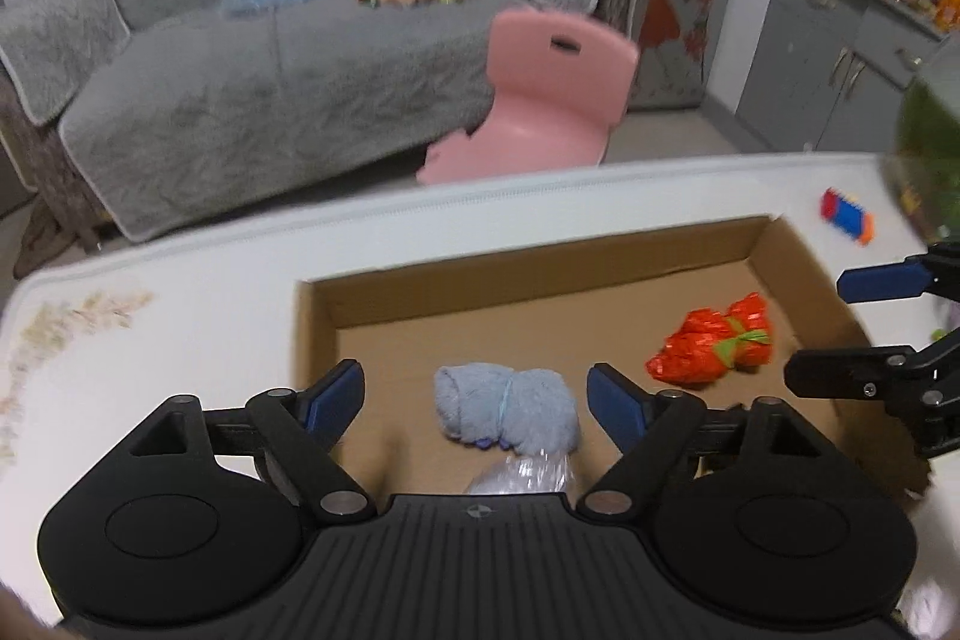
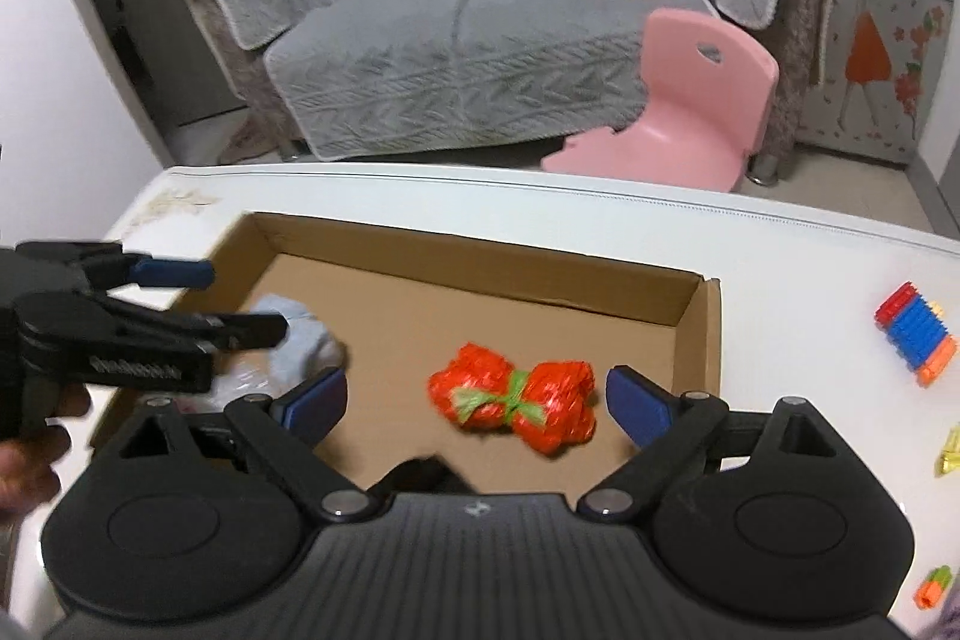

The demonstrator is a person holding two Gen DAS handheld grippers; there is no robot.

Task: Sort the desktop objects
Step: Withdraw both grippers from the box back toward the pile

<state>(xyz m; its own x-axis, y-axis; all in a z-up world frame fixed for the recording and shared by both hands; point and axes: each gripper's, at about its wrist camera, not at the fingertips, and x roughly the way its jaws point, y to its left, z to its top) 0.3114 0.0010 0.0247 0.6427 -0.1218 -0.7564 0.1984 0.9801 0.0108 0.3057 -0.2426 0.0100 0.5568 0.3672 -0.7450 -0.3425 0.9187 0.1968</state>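
One cardboard box; one grey rolled cloth; one red bundle; one clear plastic bag; one brick block; one pink chair; two grippers.

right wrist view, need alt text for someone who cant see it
Open right tongs hover over a cardboard box on a white table, straddling an orange bundle tied with green without touching it. The left tongs reach in from the left above a pale blue cloth roll; toy blocks lie outside, to the right.
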